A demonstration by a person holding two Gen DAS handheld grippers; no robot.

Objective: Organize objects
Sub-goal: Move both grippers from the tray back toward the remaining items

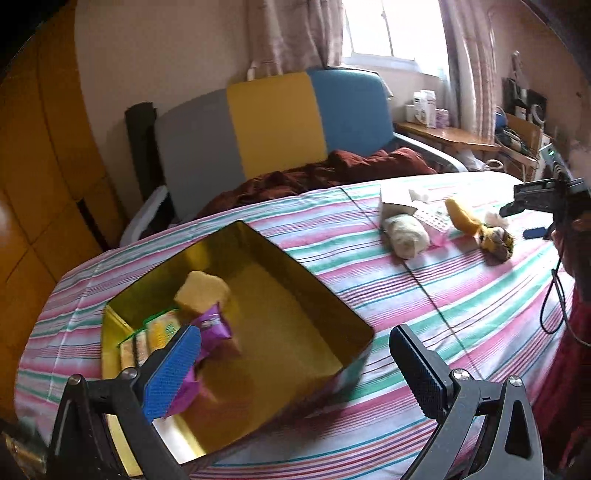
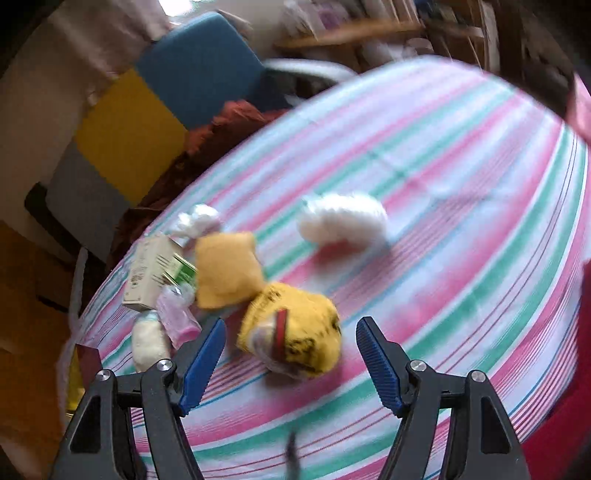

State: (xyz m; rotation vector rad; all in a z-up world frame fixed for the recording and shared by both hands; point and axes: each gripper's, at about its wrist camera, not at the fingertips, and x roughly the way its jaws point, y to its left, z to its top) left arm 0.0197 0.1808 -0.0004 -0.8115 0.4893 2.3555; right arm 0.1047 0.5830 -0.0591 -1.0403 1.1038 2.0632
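A: So, how far along was the sort?

B: Partly done, by my reading. At the left of the bench point(image 1: 461, 295), the gold tin point(image 1: 314, 295) already held a yellow sponge point(image 1: 202, 291), a purple packet point(image 1: 214, 326) and some green-edged packets point(image 1: 151, 336). The left tool point(image 1: 295, 365) hovered over the tin's near corner, jaws wide apart, nothing between them.

A: And what was left?

B: A cluster further right, well apart from the tin: a pale carton point(image 2: 151, 273), a white roll point(image 2: 147, 341), a pink wrapped item point(image 2: 177, 317), a yellow cloth point(image 2: 227, 273), a yellow printed bundle point(image 2: 295, 332) and a white fluffy wad point(image 2: 343, 221). The right tool point(image 2: 290, 365) stood open and empty just short of the printed bundle, probably the next pick.

A: Surface and room?

B: The striped cloth point(image 2: 443, 184) lay fairly flat. Behind it stood a grey, yellow and blue chair point(image 1: 273, 122) carrying a dark red blanket point(image 1: 332, 173), then a curtained window point(image 1: 391, 29) and a cluttered wooden shelf point(image 1: 443, 134).
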